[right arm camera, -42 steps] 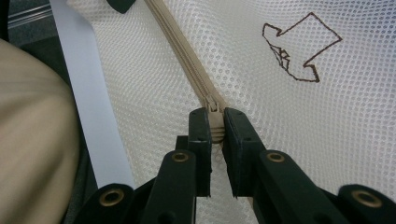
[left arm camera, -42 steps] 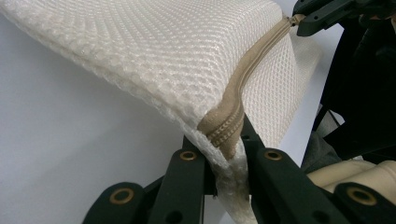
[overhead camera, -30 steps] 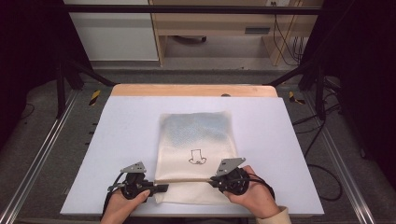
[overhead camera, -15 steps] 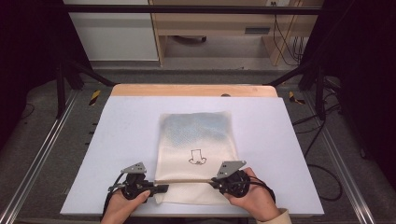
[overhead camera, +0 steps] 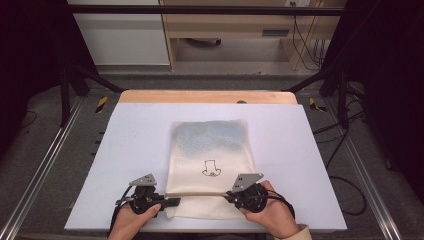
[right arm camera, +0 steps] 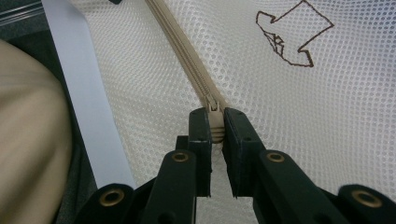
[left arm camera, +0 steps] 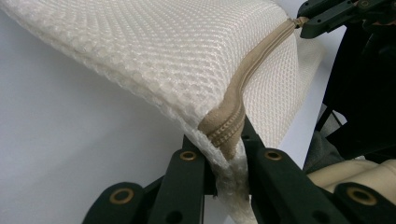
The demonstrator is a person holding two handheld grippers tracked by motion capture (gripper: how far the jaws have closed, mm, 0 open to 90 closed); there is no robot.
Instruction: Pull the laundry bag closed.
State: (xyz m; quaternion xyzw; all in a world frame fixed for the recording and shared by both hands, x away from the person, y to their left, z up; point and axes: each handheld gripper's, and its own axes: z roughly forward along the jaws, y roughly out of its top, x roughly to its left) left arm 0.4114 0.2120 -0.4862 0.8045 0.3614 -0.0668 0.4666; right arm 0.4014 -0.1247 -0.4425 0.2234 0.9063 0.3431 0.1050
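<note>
A cream mesh bag (overhead camera: 212, 165) lies flat near the middle of the white surface (overhead camera: 125, 140), with its zipper (overhead camera: 200, 193) running across the end close to the person. The left gripper (overhead camera: 172, 202) has its jaws shut tight on the bag's corner, right where the zipper ends. The right gripper (overhead camera: 231, 196) has its jaws shut tight on the little zipper pull (right arm camera: 215, 116). So the step in hand looks like working the zipper: one side holds the bag steady, and the other side is set to slide the pull. I think the next move needs the left gripper to keep the corner firm while the right one drags the pull straight along the zipper line, level with the cloth, so the mesh does not bunch up or slip out. The high view shows the whole bag, a small brown hat drawing (overhead camera: 210, 167) on it, and both hands at the near edge. The left gripper view shows the bag's edge lifted and curved, with the tan zipper bending down between the jaws. The right gripper view shows the zipper teeth closed up ahead of the pull, which the high view is too far off to tell.
</note>
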